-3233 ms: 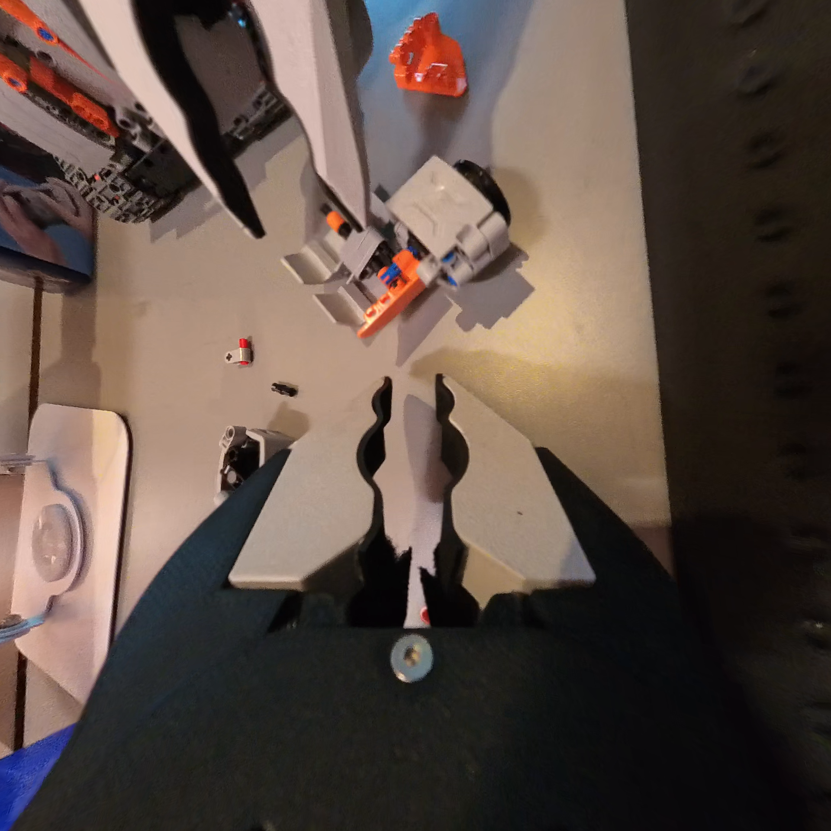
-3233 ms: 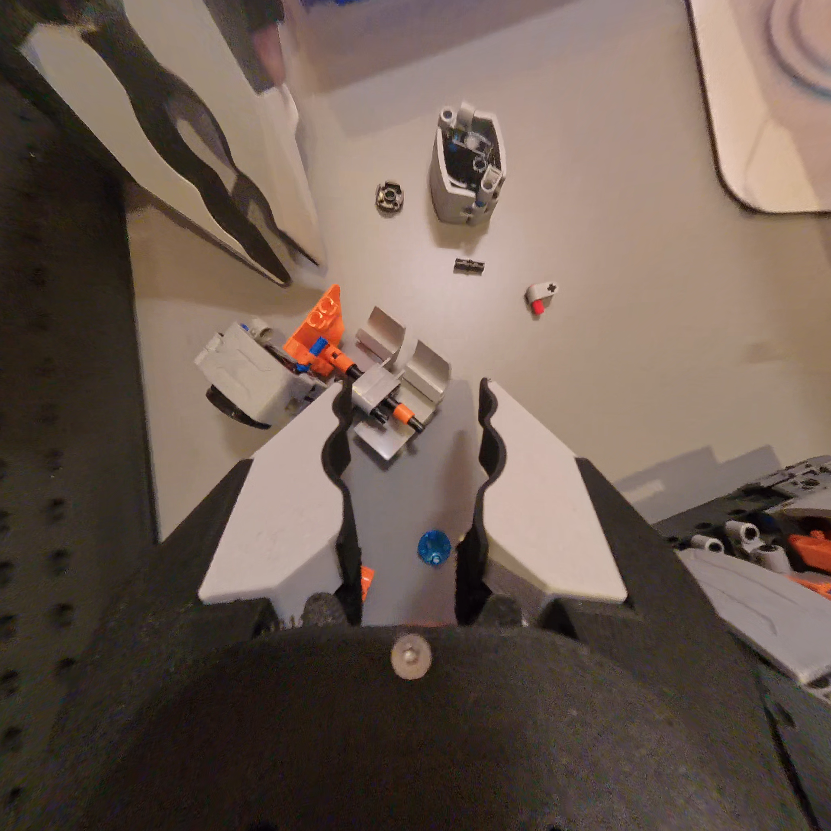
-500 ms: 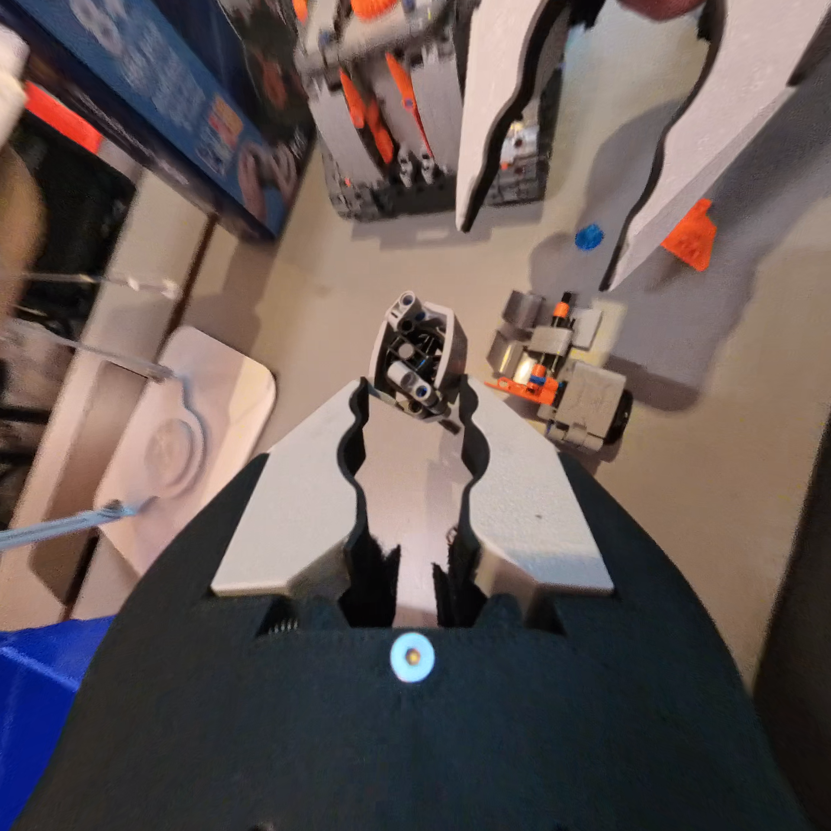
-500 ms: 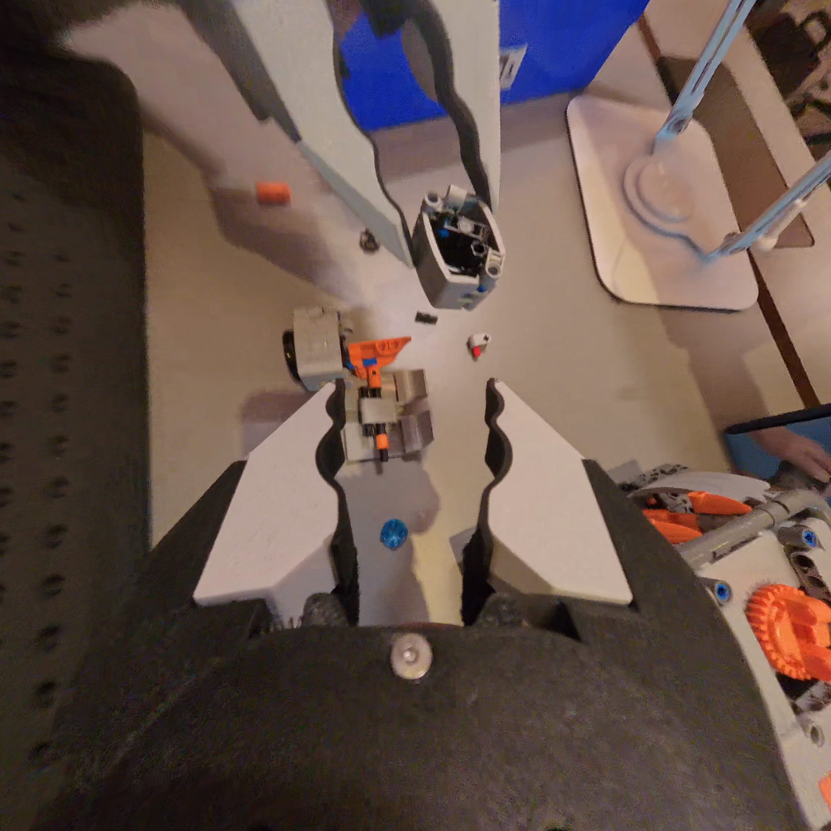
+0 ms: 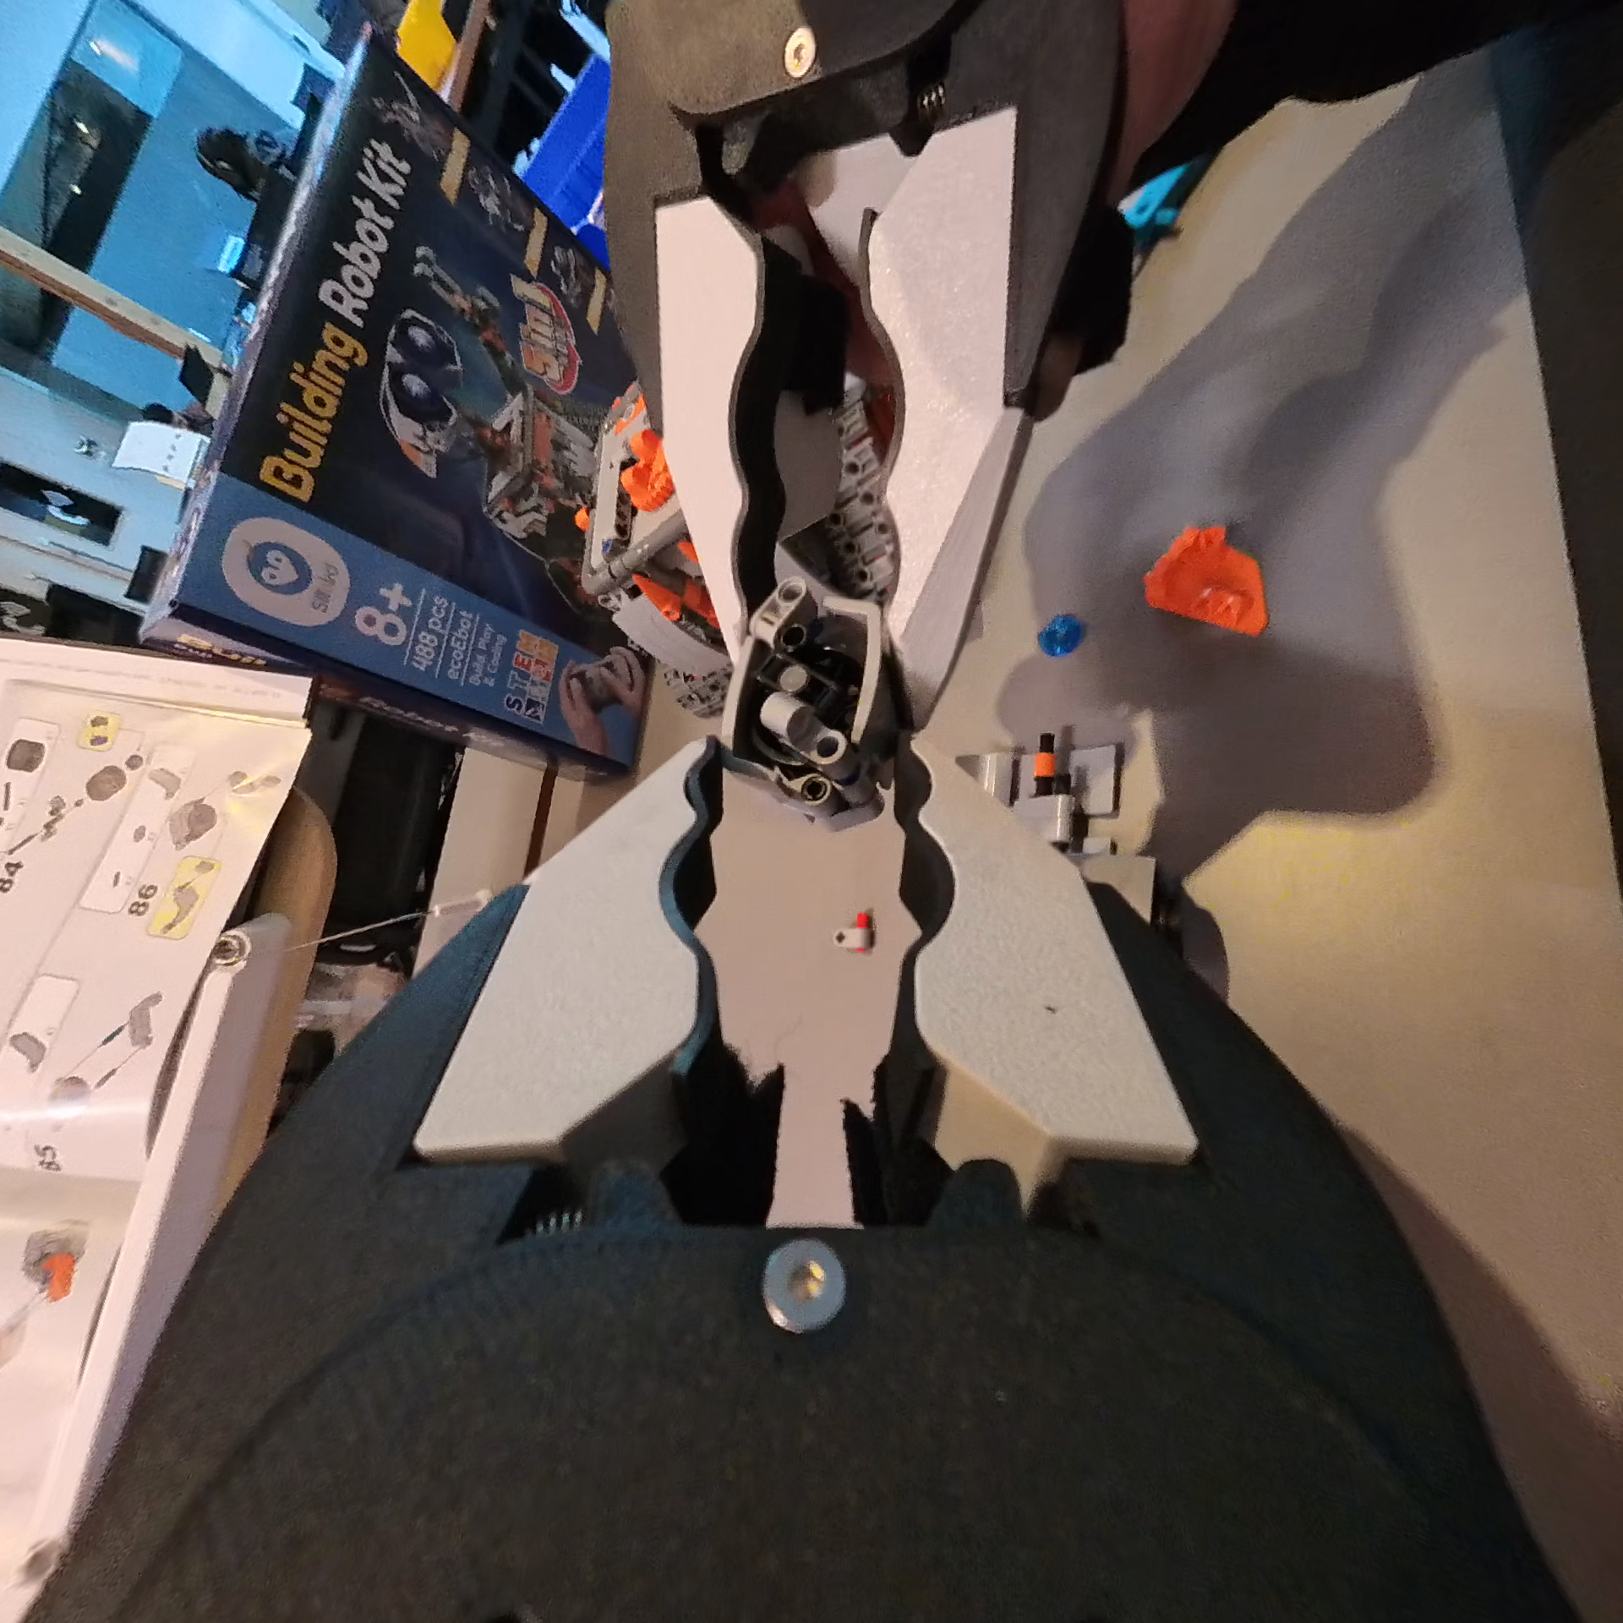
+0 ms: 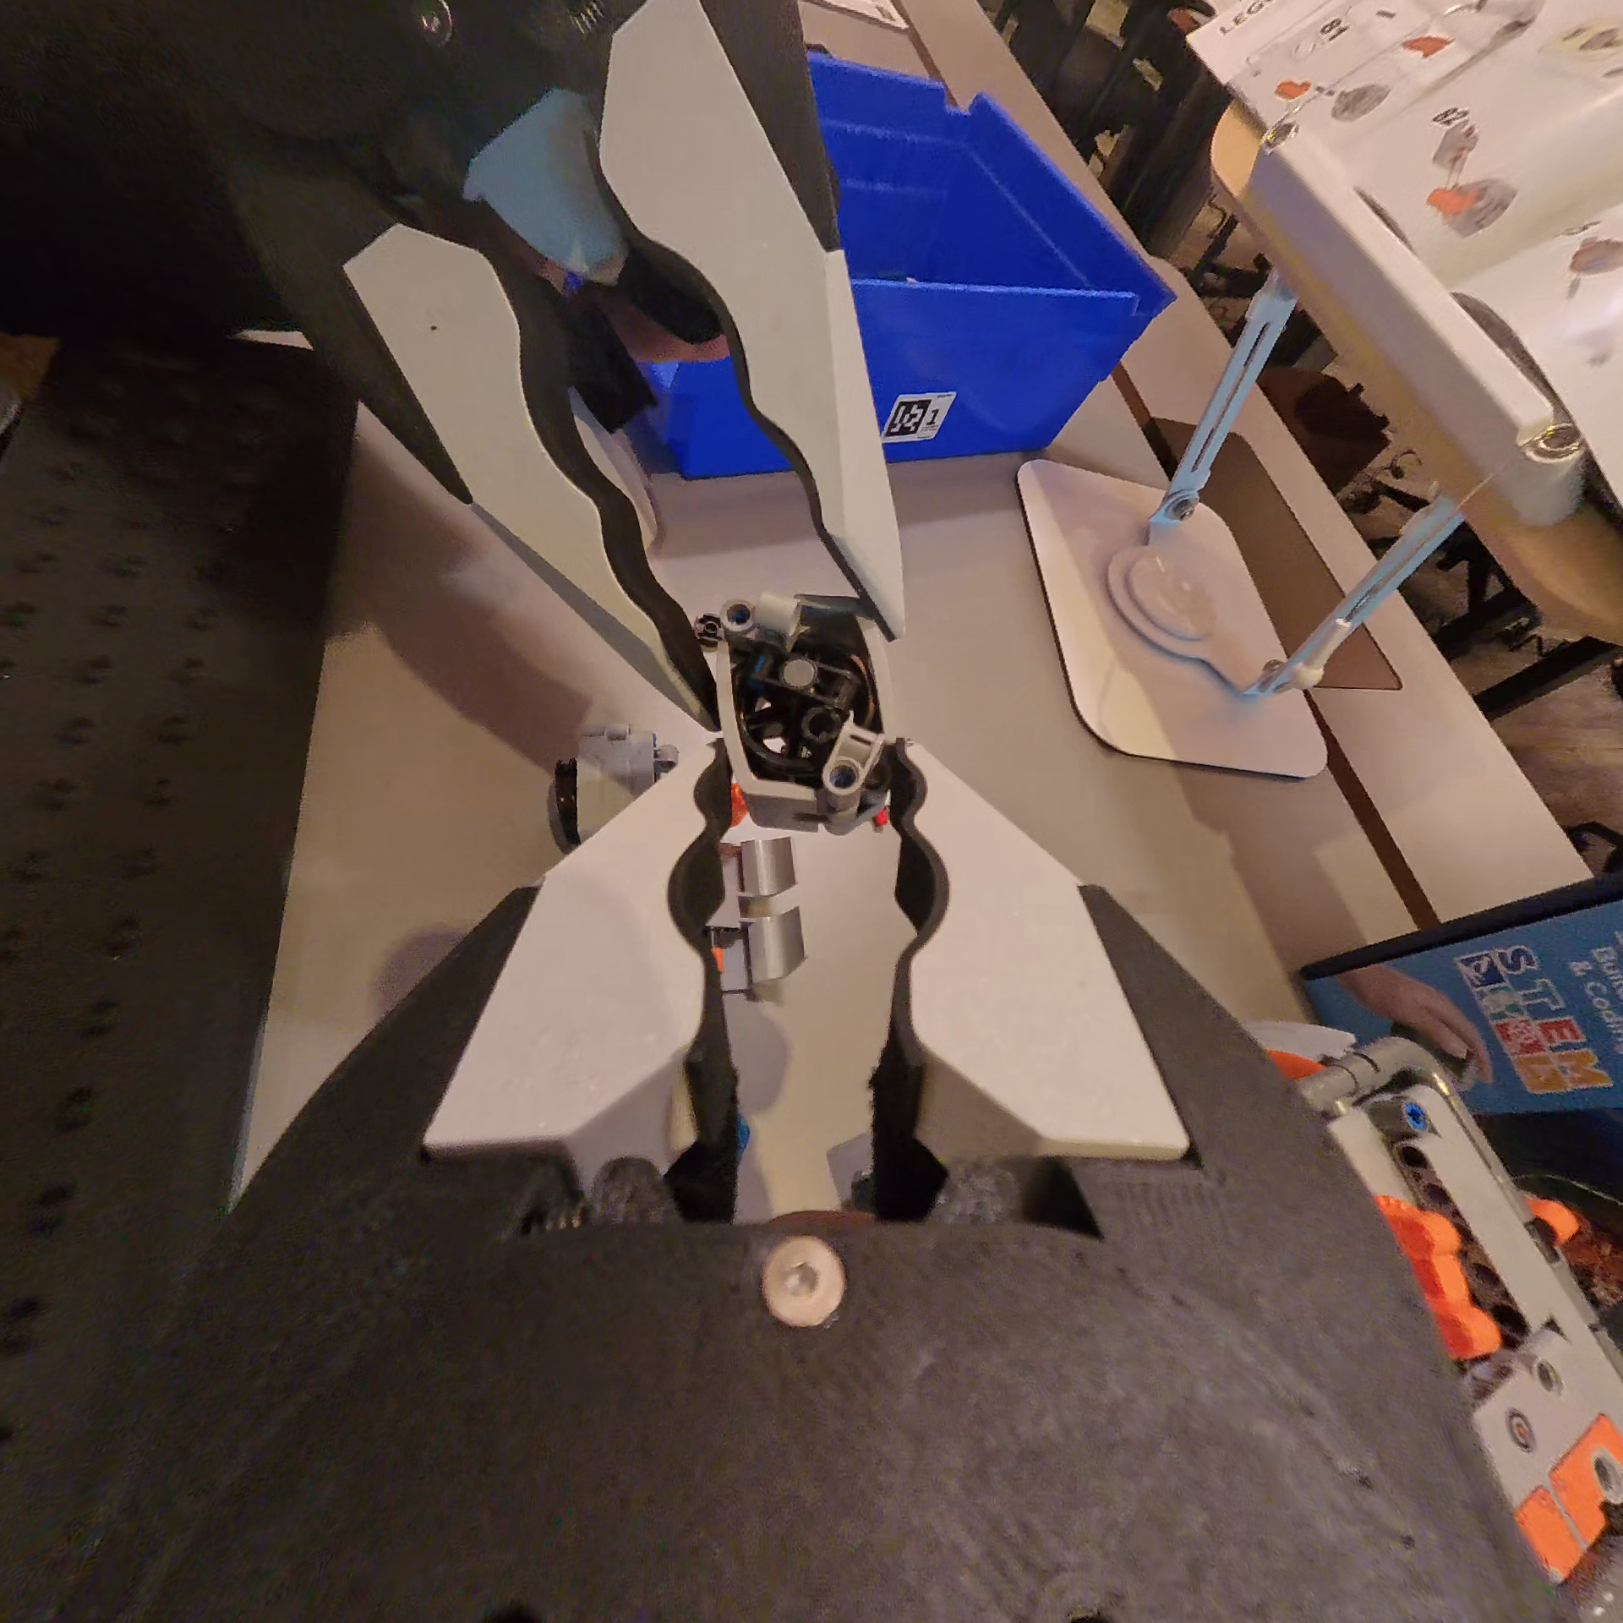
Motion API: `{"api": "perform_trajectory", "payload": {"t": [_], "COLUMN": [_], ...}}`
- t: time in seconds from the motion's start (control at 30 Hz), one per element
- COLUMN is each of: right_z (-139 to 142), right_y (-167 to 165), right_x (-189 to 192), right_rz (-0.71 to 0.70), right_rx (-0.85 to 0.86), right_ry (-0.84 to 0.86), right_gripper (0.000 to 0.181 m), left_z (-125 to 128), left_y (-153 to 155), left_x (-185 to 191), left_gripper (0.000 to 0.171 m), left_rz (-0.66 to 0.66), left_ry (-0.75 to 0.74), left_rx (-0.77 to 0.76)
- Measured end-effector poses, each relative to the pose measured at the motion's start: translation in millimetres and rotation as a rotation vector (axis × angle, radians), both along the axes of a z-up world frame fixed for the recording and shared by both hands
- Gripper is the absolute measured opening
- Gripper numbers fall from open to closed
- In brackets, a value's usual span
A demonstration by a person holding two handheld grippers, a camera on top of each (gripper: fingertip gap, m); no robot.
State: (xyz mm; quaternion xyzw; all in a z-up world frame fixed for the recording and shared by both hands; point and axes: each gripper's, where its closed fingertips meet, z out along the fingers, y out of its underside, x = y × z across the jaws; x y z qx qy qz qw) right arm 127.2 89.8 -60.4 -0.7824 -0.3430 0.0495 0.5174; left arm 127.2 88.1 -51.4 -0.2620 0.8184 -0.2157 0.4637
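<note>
A grey shell piece (image 5: 795,703) with black and grey pins inside hangs above the beige table. My left gripper (image 5: 808,755) is shut on its near end. My right gripper (image 5: 825,667) comes from the opposite side, with both tips pressed on the far end. In the right wrist view, my right gripper (image 6: 808,764) clamps the lower end of the shell piece (image 6: 790,703), and the left gripper (image 6: 795,672) grips its upper end. A small grey and orange sub-assembly (image 6: 764,922) lies on the table below, also in the left wrist view (image 5: 1054,790).
On the table lie an orange piece (image 5: 1208,584), a blue round stud (image 5: 1061,634) and a small white and red pin (image 5: 856,935). A dark blue kit box (image 5: 395,527), a large grey and orange model (image 6: 1449,1229), a blue bin (image 6: 966,263) and a booklet stand (image 6: 1168,615) ring the area. My left and right fingertips are right by each other. The blue round stud (image 5: 1061,634) sits 12 centimetres or so from the ends of my right fingers.
My right gripper has moved in from an open stance over the table and closed on the shell piece. My left gripper has kept its grip and tilted up, away from the table.
</note>
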Motion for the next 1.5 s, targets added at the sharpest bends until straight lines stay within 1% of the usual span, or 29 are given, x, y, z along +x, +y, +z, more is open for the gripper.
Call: {"api": "perform_trajectory", "payload": {"t": [0.07, 0.13, 0.23, 0.33, 0.4, 0.47, 0.53, 0.63, 0.7, 0.83, 0.93, 1.0, 1.17, 1.27, 1.37, 1.4, 1.43, 1.5], "right_z": [1, -1, -5, -10, -15, -24, -34, -49, -56, -71, -82, -86, -96, -95, -95, -97, -100, -101], "right_y": [-2, -3, -6, -9, -15, -22, -29, -37, -39, -40, -40, -38, -34, -29, -27, -29, -31, -34], "right_x": [1, 2, 5, 18, 23, 29, 35, 42, 44, 40, 43, 46, 54, 57, 51, 46, 40, 35], "right_rz": [0.006, -0.001, -0.009, -0.043, -0.043, -0.044, -0.04, -0.033, -0.032, -0.001, -0.006, -0.013, -0.044, -0.079, -0.092, -0.082, -0.07, -0.07], "right_rx": [-0.005, -0.013, -0.015, -0.017, -0.045, -0.102, -0.146, -0.198, -0.217, -0.255, -0.278, -0.28, -0.262, -0.217, -0.165, -0.16, -0.144, -0.121], "right_ry": [0.001, -0.042, -0.128, -0.281, -0.34, -0.394, -0.437, -0.521, -0.564, -0.611, -0.664, -0.693, -0.828, -0.937, -1.044, -1.069, -1.081, -1.094], "right_gripper": [0.032, 0.032, 0.032, 0.032, 0.032, 0.032, 0.032, 0.032, 0.032, 0.032, 0.032, 0.032, 0.032, 0.032, 0.032, 0.034, 0.042, 0.043], "left_z": [1, -4, -12, -21, -30, -43, -48, -69, -84, -100, -102, -106, -107, -104, -103, -103, -103, -105], "left_y": [-2, -1, 0, 1, 1, -4, -4, -7, -4, -2, -4, -3, 4, 8, 10, 10, 9, 9], "left_x": [1, 2, 3, 3, 0, -10, -15, -31, -38, -44, -45, -44, -43, -45, -47, -48, -49, -51], "left_gripper": [0.037, 0.036, 0.035, 0.039, 0.05, 0.06, 0.063, 0.073, 0.073, 0.068, 0.054, 0.04, 0.039, 0.039, 0.039, 0.039, 0.04, 0.04], "left_rz": [-0.011, -0.008, 0.0, 0.019, 0.026, 0.008, -0.003, -0.002, 0.007, 0.026, 0.022, 0.034, 0.093, 0.126, 0.158, 0.162, 0.164, 0.163], "left_ry": [0.004, 0.033, 0.053, 0.091, 0.155, 0.263, 0.291, 0.425, 0.473, 0.504, 0.497, 0.49, 0.485, 0.474, 0.475, 0.476, 0.476, 0.479], "left_rx": [-0.057, -0.109, -0.105, -0.092, -0.112, -0.159, -0.172, -0.204, -0.171, -0.151, -0.17, -0.168, -0.214, -0.24, -0.247, -0.249, -0.249, -0.243]}}
